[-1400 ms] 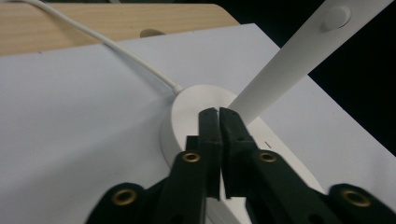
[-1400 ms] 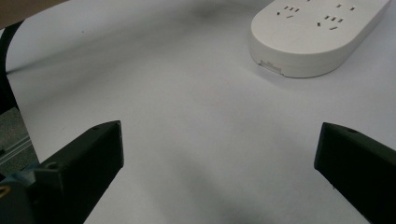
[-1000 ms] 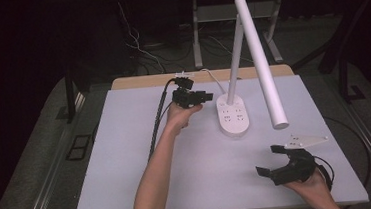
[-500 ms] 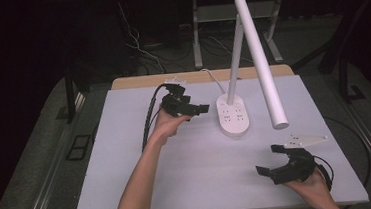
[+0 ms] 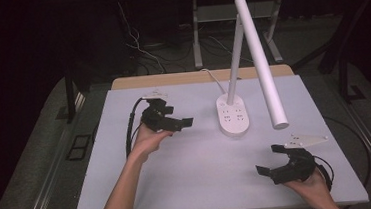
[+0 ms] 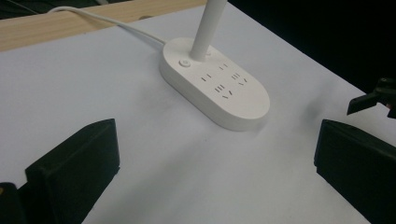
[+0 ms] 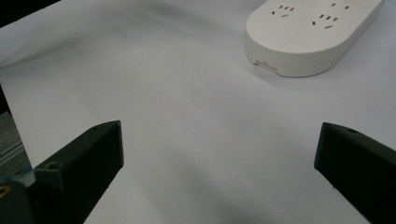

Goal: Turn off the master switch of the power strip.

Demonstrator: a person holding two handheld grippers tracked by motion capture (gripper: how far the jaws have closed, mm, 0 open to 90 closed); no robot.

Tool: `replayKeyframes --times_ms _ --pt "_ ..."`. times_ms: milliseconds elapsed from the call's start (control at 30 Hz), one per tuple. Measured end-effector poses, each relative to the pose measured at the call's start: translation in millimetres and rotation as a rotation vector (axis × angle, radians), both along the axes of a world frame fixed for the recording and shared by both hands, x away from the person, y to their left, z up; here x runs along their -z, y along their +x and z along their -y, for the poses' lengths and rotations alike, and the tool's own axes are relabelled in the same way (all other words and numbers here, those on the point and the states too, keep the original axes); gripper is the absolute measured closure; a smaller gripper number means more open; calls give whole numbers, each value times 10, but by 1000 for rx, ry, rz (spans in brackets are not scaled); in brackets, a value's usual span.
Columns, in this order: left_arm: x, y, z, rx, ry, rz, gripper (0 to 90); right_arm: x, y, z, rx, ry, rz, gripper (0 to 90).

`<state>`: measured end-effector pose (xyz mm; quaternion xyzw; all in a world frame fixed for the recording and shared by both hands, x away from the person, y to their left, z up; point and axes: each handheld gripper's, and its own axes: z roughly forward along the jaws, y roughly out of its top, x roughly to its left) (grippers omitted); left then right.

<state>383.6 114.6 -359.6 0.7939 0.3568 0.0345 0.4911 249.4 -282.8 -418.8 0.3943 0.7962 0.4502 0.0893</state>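
Observation:
A white desk lamp stands at the back right of the white table (image 5: 194, 179), its oval base (image 5: 233, 115) set with sockets and its long tube head (image 5: 260, 58) slanting down to the right. My left gripper (image 5: 178, 115) hovers left of the base and points at it. Its jaws have just been opening and hold nothing. The left gripper view looks between those wide jaws (image 6: 215, 144) at the base (image 6: 219, 88). My right gripper (image 5: 269, 159) rests open and empty near the front right, facing the base (image 7: 313, 32) between its jaws (image 7: 219, 140).
The lamp's white cord (image 5: 211, 77) runs to the wooden back edge (image 5: 191, 77). A black cable (image 5: 130, 131) loops from my left gripper along the table's left side. A metal stand (image 5: 232, 18) and cables lie on the floor behind. My right gripper's tip (image 6: 373, 95) shows at the left gripper view's right edge.
My left hand has drawn back to the left and nearer, away from the lamp's stem, and its jaws have spread wide. The right hand has stayed put.

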Motion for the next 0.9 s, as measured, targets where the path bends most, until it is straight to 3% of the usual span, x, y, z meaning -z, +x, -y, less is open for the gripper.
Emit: replayKeyframes --times_ms 300,500,900 --pt "-19 -294 -250 -21 -39 27 0 1 1 3 6 0 2 6" --pt "9 -491 -338 -23 -42 39 0 -3 -4 3 12 4 -2 6" --pt "290 -888 -519 -47 -37 48 0 2 -4 0 15 2 2 6"
